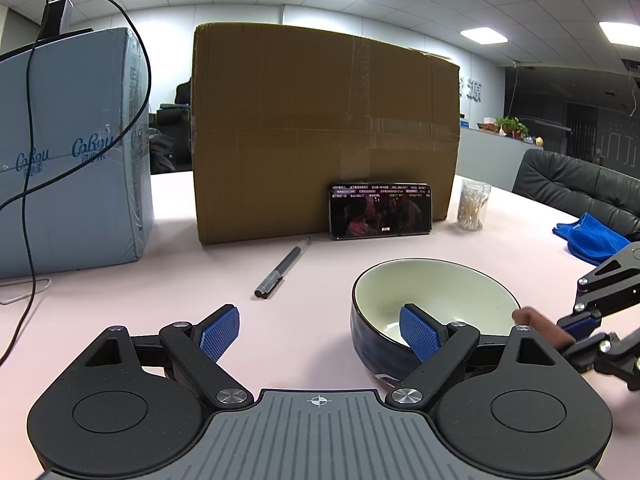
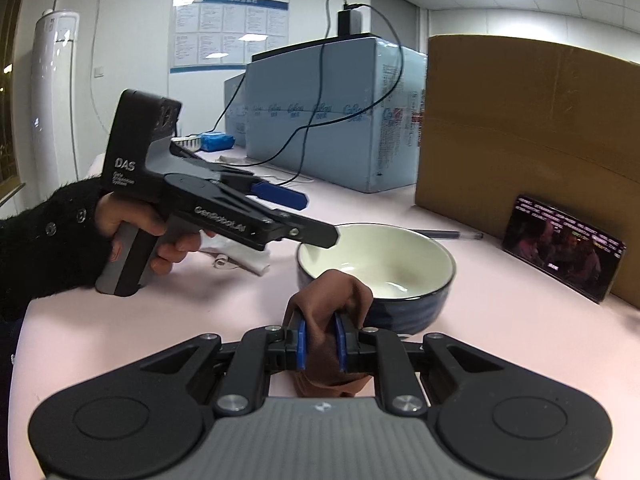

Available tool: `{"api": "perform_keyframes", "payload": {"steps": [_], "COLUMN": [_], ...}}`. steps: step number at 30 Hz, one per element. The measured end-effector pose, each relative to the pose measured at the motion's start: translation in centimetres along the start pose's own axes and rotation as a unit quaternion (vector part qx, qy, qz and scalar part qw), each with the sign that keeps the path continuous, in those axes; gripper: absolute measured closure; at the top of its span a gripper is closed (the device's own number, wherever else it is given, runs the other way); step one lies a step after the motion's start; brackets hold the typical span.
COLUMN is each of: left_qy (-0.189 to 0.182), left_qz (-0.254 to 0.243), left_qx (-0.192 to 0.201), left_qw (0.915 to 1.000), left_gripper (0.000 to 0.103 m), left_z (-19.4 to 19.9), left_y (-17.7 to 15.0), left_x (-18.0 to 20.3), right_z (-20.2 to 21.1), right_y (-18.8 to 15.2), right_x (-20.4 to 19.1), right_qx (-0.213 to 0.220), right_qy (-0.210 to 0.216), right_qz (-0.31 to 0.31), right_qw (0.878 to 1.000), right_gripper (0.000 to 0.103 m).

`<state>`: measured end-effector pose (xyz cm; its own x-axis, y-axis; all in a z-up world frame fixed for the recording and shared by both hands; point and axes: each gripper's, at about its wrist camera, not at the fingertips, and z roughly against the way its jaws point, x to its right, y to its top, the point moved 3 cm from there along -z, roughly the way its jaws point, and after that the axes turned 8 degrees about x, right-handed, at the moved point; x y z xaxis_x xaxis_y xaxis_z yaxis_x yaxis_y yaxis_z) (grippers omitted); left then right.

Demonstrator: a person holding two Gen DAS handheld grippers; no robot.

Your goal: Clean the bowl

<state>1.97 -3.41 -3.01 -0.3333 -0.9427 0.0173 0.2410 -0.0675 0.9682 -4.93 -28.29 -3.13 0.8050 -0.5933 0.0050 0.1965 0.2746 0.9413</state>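
Note:
A bowl [image 1: 436,296], dark blue outside and cream inside, stands on the pink table [image 1: 312,280]. My left gripper [image 1: 320,312] is open wide. Its right pad [image 1: 418,336] reaches over the bowl's near left rim, its left pad stays outside, and neither presses the wall. From the right, my right gripper [image 1: 578,326] holds a brown cloth [image 1: 536,322] at the bowl's right rim. In the right wrist view my right gripper [image 2: 320,344] is shut on the brown cloth [image 2: 332,292], which bunches just before the bowl [image 2: 380,264]. A hand in a black sleeve holds the left gripper [image 2: 304,216].
A large cardboard box [image 1: 324,132] stands behind, with a phone [image 1: 380,210] leaning on it. A pen [image 1: 280,268] lies left of the bowl. A jar of cotton swabs [image 1: 474,204], a blue cloth [image 1: 588,240], a light-blue box [image 1: 72,152] with a cable, and a white tissue [image 2: 240,258] surround it.

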Motion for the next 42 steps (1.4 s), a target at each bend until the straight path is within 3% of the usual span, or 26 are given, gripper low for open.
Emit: {"api": "perform_keyframes", "payload": {"steps": [8, 19, 27, 36, 42], "left_qy": [0.0, -0.001, -0.002, -0.003, -0.003], "left_qz": [-0.001, -0.003, -0.004, -0.004, -0.004], "left_qx": [0.001, 0.001, 0.002, 0.001, 0.001], "left_qw": [1.0, 1.0, 1.0, 1.0, 1.0], "left_gripper": [0.014, 0.014, 0.014, 0.014, 0.014], "left_z": [0.0, -0.1, -0.1, 0.1, 0.1], "left_y": [0.0, 0.0, 0.1, 0.1, 0.1], "left_x": [0.0, 0.0, 0.1, 0.3, 0.3], "right_z": [0.3, -0.5, -0.1, 0.4, 0.1], "right_y": [-0.2, 0.2, 0.2, 0.0, 0.0], "right_x": [1.7, -1.0, -0.4, 1.7, 0.4], "right_qx": [0.003, -0.001, 0.001, 0.003, -0.002], "right_qy": [-0.051, 0.012, 0.003, -0.058, -0.02], "right_qz": [-0.008, 0.013, 0.01, 0.002, 0.01], "right_qw": [0.999, 1.0, 1.0, 0.998, 1.0], "right_gripper": [0.085, 0.086, 0.087, 0.086, 0.086]}}
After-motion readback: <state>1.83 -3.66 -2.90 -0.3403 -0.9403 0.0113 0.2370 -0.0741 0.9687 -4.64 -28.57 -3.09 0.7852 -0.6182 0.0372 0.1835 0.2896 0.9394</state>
